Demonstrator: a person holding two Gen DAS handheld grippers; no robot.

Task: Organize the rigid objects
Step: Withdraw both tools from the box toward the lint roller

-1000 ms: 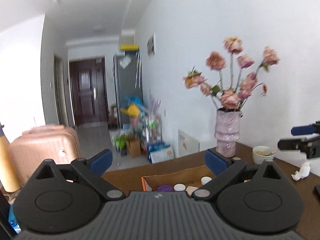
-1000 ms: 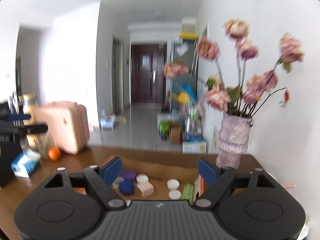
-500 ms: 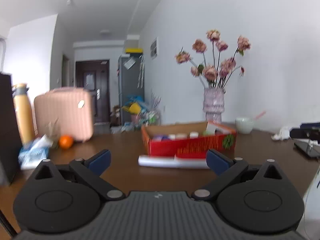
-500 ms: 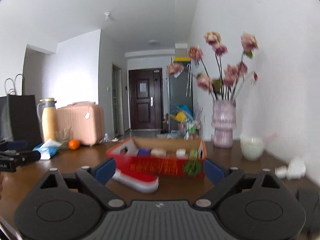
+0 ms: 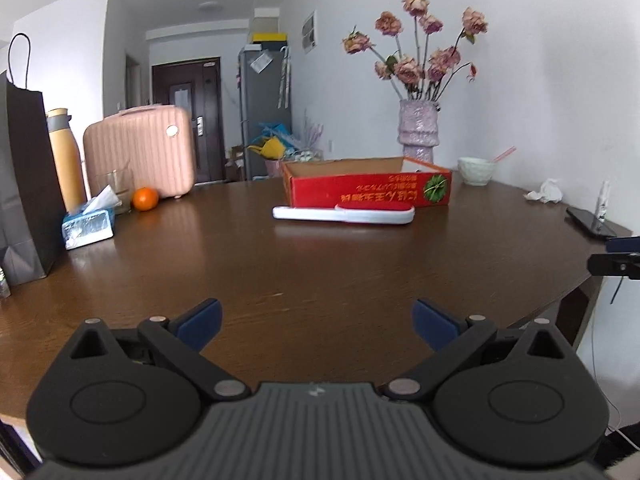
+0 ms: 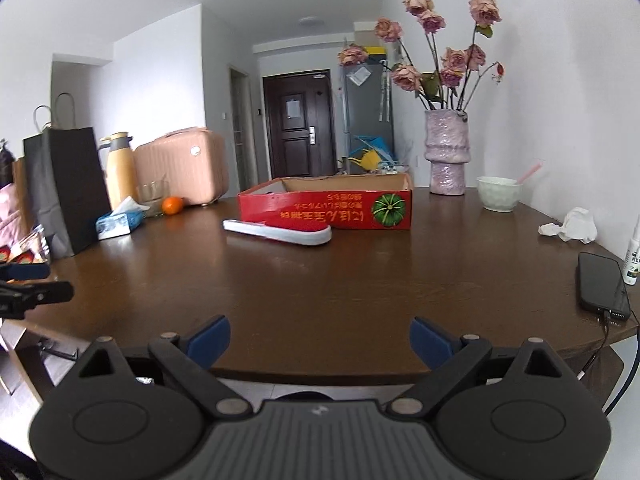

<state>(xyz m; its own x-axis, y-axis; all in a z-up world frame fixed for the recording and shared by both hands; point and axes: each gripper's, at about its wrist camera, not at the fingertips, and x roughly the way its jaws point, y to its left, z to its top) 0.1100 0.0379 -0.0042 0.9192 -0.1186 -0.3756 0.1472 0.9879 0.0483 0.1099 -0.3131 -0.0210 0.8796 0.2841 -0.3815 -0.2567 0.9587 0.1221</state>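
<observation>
Two handheld grippers point forward, tilted slightly down. The left gripper (image 5: 316, 320) has its blue-padded jaws spread wide with nothing between them. The right gripper (image 6: 319, 338), to its right, is likewise spread wide and empty.

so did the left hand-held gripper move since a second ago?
Yes. The left hand-held gripper pulled back and down from the red box, now far across the table.
</observation>
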